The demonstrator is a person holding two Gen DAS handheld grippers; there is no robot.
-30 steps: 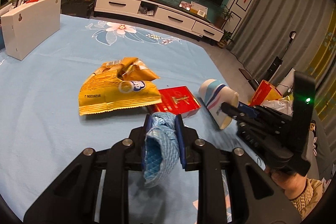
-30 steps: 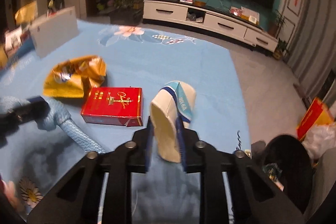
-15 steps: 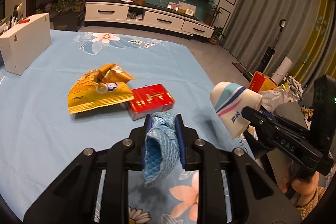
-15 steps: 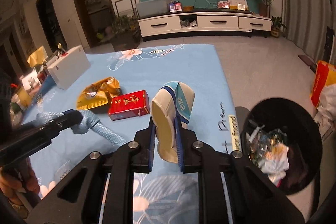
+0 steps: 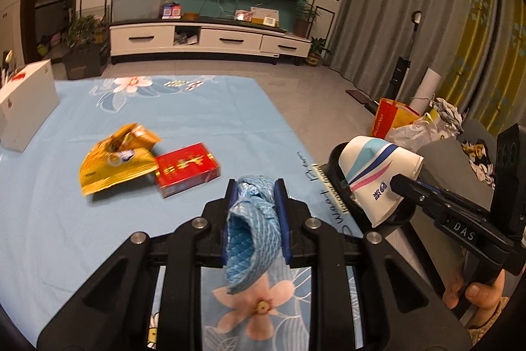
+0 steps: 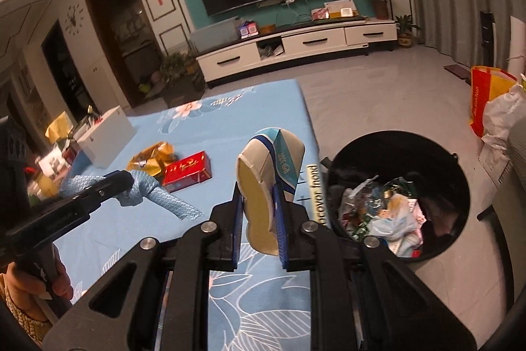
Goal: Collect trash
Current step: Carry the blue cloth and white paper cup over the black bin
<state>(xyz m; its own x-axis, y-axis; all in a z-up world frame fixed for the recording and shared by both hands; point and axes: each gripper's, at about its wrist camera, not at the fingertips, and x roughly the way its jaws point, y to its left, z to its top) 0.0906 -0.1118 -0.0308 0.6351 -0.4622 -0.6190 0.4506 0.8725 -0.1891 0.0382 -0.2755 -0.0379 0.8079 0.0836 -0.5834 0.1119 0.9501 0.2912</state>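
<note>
My left gripper (image 5: 254, 189) is shut on a knotted blue cloth (image 5: 253, 229), held above the blue flowered tablecloth (image 5: 164, 120); the cloth also shows in the right wrist view (image 6: 154, 189). My right gripper (image 6: 258, 189) is shut on a squashed white paper cup with blue stripes (image 6: 271, 173), held at the table's right edge beside the black trash bin (image 6: 399, 196). The cup also shows in the left wrist view (image 5: 374, 173). A yellow snack bag (image 5: 115, 158) and a red box (image 5: 185, 168) lie on the table.
A white box (image 5: 24, 104) stands at the table's far left. The bin holds several wrappers. An orange bag (image 6: 486, 94) and white plastic bags stand on the floor to the right. A TV cabinet (image 5: 210, 38) lines the far wall.
Both grippers have lifted and drawn back to the right with the cloth and the cup. The cup has left the table surface and now hangs near the trash bin.
</note>
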